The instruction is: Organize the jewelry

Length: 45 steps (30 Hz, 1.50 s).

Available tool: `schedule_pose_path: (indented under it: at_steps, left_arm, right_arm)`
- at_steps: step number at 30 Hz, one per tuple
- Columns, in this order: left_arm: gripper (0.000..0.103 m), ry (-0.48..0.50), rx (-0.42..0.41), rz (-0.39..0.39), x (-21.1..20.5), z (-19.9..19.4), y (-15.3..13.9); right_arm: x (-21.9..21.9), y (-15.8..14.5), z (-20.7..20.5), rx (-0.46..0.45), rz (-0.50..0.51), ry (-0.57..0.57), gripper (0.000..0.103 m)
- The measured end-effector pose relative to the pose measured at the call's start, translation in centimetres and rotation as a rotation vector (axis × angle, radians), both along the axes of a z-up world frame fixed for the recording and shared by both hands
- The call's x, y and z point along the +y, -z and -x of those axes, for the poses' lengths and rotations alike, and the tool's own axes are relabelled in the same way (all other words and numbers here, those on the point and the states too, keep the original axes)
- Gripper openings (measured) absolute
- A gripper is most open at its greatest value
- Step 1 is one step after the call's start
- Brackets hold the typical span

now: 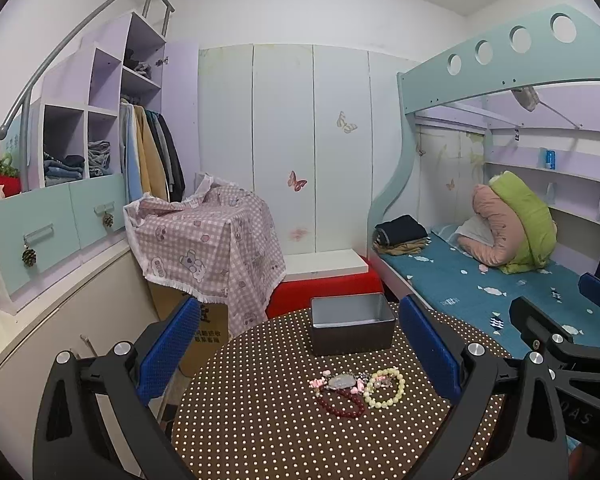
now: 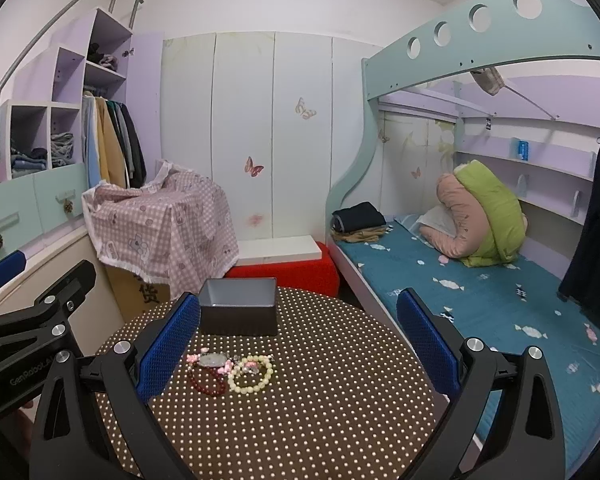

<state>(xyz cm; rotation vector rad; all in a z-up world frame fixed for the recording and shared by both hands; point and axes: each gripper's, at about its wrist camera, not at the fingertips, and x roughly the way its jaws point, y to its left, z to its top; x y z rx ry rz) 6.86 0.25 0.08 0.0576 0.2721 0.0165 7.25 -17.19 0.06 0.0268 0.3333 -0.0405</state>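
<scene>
A small pile of jewelry lies on a round table with a brown dotted cloth: a pale yellow bead bracelet, a dark red bead bracelet and a pink piece with a grey stone. Behind it stands an open dark tin box, empty inside. My left gripper is open and empty above the table, short of the pile. My right gripper is open and empty; the pile lies near its left finger and the box is beyond.
A bunk bed with a blue sheet runs along the right. A red stool with a white board and a box under pink checked cloth stand behind the table. A low cabinet is on the left.
</scene>
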Motion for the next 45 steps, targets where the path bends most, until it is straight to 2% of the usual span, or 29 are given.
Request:
schedule_pose_path:
  at_steps: [9,21,24,32,39,45]
  left_arm:
    - [0.096,0.002,0.019,0.006,0.4,-1.8,0.6]
    - [0.096,0.0,0.144,0.011,1.4,-6.3,3.4]
    - [0.096,0.002,0.197,0.035,2.0,-7.8,4.8]
    - [0.095,0.02,0.477,0.094,2.9,-13.0,12.0]
    - [0.061,0.026,0.665,0.12,2.7,-15.8,17.4]
    - [0.051,0.021,0.709,0.105,2.4,-16.9,19.1]
  right_arm:
    - [0.3,0.5,-1.7,0.02,0.003,-0.006,0.096]
    - [-0.6,3.0,-5.3,0.086,-0.002,0.006,0.096]
    - [-0.9,4.1,-6.5,0.112,0.002,0.015,0.096]
    - [-1.4,9.0,-10.6,0.251,0.029,0.022,0.096]
    - [-1.2,13.3,-13.6,0.379,0.033,-0.005,0.096]
    - [-1.0,15.8,-15.5,0.466,0.016,-0.042,0.096]
